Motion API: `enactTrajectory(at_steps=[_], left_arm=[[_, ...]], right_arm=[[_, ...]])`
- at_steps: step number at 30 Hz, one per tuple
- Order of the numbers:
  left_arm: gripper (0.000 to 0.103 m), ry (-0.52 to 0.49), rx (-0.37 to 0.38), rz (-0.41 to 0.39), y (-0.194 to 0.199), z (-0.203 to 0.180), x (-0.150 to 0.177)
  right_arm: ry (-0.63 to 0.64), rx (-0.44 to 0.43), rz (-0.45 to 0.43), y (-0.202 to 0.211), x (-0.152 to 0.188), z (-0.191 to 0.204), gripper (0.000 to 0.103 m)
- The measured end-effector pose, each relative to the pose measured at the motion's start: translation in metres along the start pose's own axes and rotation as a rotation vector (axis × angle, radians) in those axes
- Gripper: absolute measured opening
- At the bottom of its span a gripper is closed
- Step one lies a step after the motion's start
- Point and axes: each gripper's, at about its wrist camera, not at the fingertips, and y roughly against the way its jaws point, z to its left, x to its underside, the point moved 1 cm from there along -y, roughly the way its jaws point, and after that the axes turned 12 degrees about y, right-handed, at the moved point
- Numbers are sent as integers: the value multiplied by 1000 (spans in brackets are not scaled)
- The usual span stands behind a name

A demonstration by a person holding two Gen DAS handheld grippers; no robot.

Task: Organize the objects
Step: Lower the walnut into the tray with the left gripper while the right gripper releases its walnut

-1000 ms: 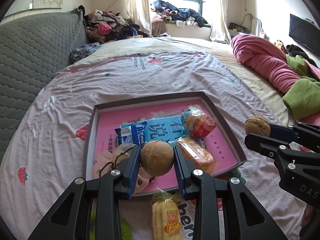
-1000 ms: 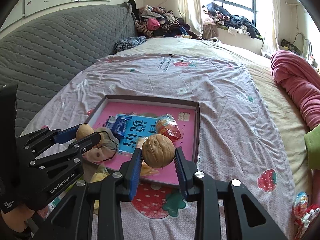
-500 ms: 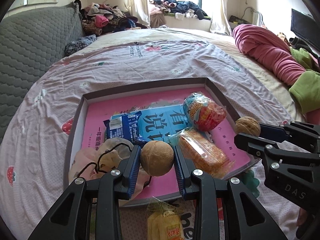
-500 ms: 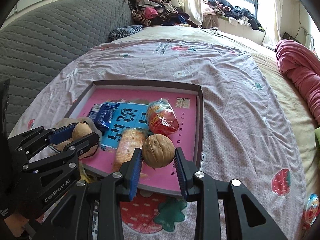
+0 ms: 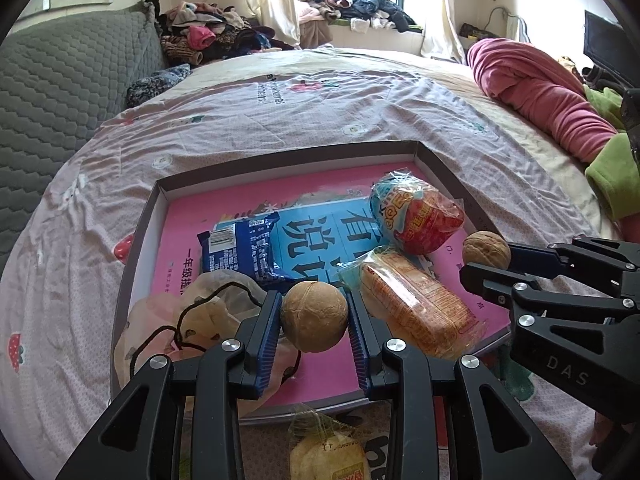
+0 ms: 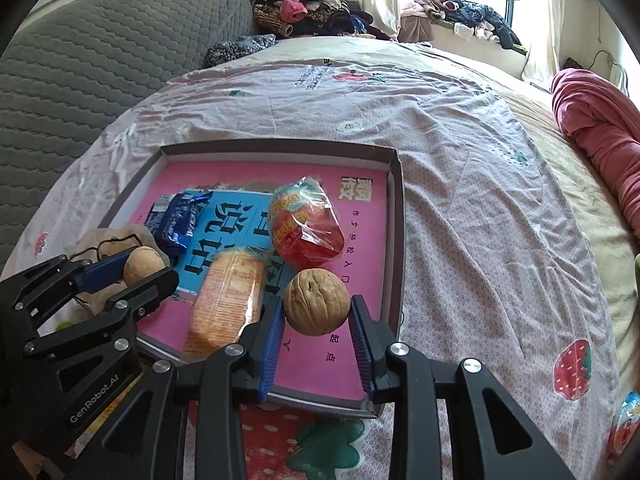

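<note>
A shallow grey tray (image 5: 288, 157) with a pink bottom lies on the bed; it also shows in the right wrist view (image 6: 394, 168). My left gripper (image 5: 314, 316) is shut on a smooth walnut (image 5: 314, 316) over the tray's near left part. My right gripper (image 6: 316, 307) is shut on a wrinkled walnut (image 6: 316, 307) over the tray's near right part. In the tray lie a blue snack pack (image 5: 236, 252), a red snack bag (image 5: 416, 220), an orange wrapped cake (image 5: 416, 308) and a beige pouch (image 5: 208, 312).
A yellow snack pack (image 5: 328, 456) lies on the bedsheet just in front of the tray. A pink blanket (image 5: 536, 92) and green cloth (image 5: 612, 176) lie at the right. A grey headboard (image 6: 100, 60) stands at the left. A wrapped candy (image 6: 624, 428) lies near right.
Both grippers have moved forward and down over the tray, each still holding its walnut. The tray looks nearer and larger in both views.
</note>
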Motion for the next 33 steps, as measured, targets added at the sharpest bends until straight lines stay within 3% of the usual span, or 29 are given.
enactTrajectory(at_steps=[33], left_arm=[[34,10,-18,45,-17,6,12]], right_arm=[[1,-8,57,-25,12,3,34]])
